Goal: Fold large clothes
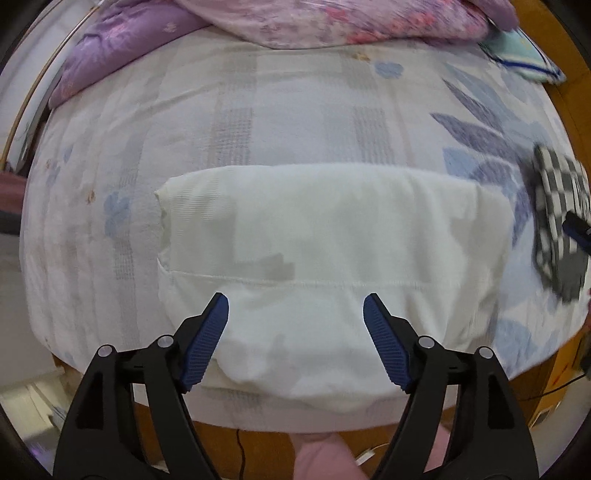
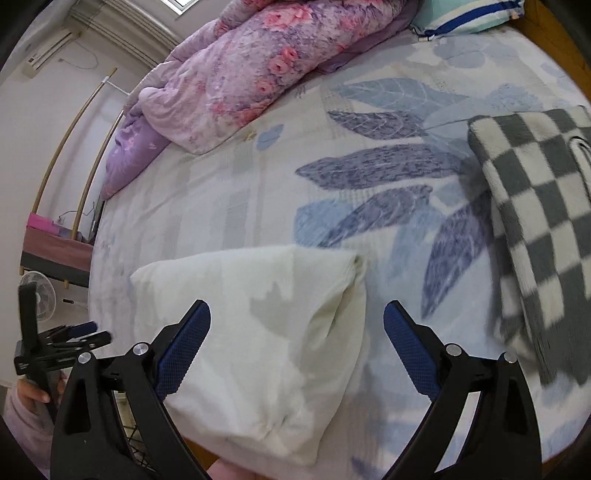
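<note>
A white garment lies folded into a rectangle on the bed near its front edge; it also shows in the right wrist view. My left gripper is open and empty, hovering over the garment's near edge. My right gripper is open and empty, over the garment's right end. The left gripper shows at the left edge of the right wrist view, held in a hand. A grey and white checkered garment lies folded on the bed to the right; it also shows in the left wrist view.
The bed has a pale sheet with blue leaf prints. A pink and purple floral quilt is heaped at the far end, next to a striped pillow. A fan and a small table stand left of the bed.
</note>
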### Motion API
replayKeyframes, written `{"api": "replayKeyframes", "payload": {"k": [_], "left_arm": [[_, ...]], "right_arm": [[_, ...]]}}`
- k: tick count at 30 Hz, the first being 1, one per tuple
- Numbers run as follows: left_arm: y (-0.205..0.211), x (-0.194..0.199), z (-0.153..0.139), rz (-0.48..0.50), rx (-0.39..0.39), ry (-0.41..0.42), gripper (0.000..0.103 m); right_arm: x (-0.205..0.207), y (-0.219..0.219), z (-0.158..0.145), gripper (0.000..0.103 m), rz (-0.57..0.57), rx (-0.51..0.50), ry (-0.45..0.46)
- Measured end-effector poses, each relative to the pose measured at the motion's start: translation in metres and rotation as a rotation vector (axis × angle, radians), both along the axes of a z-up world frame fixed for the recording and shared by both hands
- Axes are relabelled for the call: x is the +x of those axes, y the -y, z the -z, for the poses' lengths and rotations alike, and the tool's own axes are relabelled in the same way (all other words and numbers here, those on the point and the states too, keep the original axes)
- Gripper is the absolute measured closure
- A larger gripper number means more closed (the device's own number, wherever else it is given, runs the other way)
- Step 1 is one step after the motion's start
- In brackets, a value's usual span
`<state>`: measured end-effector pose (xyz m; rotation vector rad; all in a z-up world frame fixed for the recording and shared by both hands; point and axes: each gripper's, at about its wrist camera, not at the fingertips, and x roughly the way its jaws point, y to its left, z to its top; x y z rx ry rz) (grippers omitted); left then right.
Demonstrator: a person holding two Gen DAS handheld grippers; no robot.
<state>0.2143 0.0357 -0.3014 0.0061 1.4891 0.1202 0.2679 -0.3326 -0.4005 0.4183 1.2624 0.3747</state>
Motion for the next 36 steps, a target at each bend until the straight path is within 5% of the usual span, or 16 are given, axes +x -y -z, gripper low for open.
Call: {"api": "replayKeyframes", "payload": {"k": [4, 10, 16, 19, 21, 23, 27, 29, 32, 34, 36], "left_arm": [[-0.024, 0.011, -0.003, -0.102, -0.113, 0.051, 0.024], [-0.033, 0.017, -0.018, -0.09, -0.004, 0.228, 0.015], [-0.023, 0.029, -0.001, -0.083, -0.002, 0.251, 0.015], [-0.021, 0.038, 0.012, -0.121, -0.088, 0.237, 0.015], [-0.018, 0.045, 0.024, -0.133, -0.153, 0.233, 0.015], [-0.014, 0.055, 0.041, -0.123, -0.17, 0.177, 0.015], [-0.01, 0.076, 0.071, -0.107, -0.169, 0.069, 0.015], [-0.007, 0.085, 0.077, -0.097, -0.187, 0.065, 0.024], [0.003, 0.109, 0.092, -0.038, -0.218, -0.006, 0.053], [0.012, 0.126, 0.101, 0.01, -0.191, -0.042, 0.077], [0.02, 0.139, 0.11, 0.043, -0.168, -0.083, 0.082]], "right_arm": [[0.028, -0.001, 0.042, 0.012, -0.003, 0.028, -0.095], [0.054, -0.006, 0.115, 0.012, -0.002, 0.127, -0.253], [0.047, 0.004, 0.147, 0.006, 0.11, 0.249, -0.273], [0.015, -0.018, 0.159, 0.006, -0.015, 0.382, -0.417], [-0.015, -0.039, 0.17, 0.006, -0.098, 0.35, -0.485], [-0.043, -0.051, 0.154, 0.006, -0.121, 0.245, -0.325], [-0.058, -0.067, 0.145, 0.008, -0.006, 0.073, -0.364], [-0.056, -0.073, 0.142, 0.017, 0.02, -0.03, -0.388], [-0.055, -0.06, 0.141, 0.03, 0.105, -0.049, -0.43], [-0.058, -0.046, 0.139, 0.055, 0.173, -0.016, -0.46], [-0.062, -0.033, 0.14, 0.067, 0.224, 0.058, -0.496]]}}
